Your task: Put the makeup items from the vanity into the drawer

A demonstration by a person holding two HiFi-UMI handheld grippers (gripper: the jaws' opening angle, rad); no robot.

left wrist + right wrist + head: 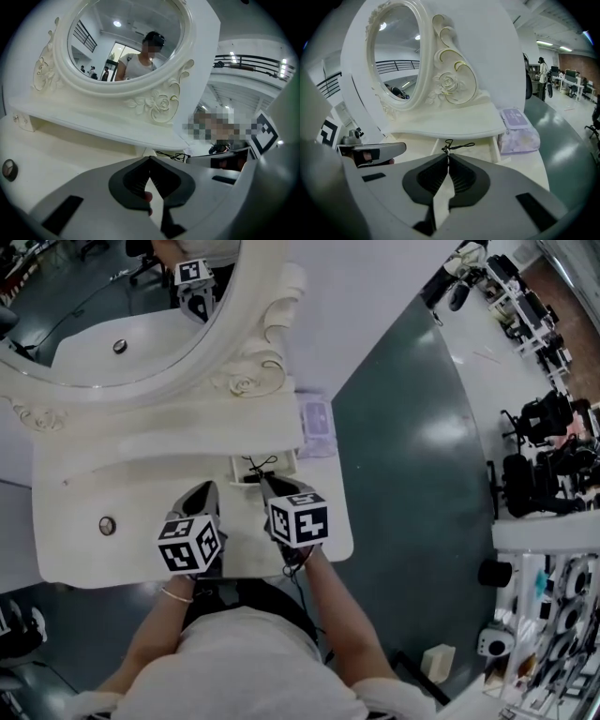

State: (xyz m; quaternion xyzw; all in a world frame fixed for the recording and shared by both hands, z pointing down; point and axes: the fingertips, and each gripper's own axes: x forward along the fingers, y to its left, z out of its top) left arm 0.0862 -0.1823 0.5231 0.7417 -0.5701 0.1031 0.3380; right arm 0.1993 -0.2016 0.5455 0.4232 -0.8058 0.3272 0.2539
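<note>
The white vanity (84,484) has a small drawer (234,468) standing open under its shelf, also seen in the right gripper view (494,147). My right gripper (267,482) (448,157) is at the drawer's mouth, jaws shut on a thin black wire-like item (459,146) that loops out from the tips over the drawer (260,465). My left gripper (202,488) (150,159) hangs beside it over the vanity top, its tips together. A small reddish patch shows in the gap behind those tips; I cannot tell what it is.
A purple packet (316,418) (516,129) lies at the vanity's right end beside the drawer. A small round dark object (107,525) (8,169) sits on the left of the top. The oval mirror (112,306) rises behind. Dark green floor (412,456) lies to the right.
</note>
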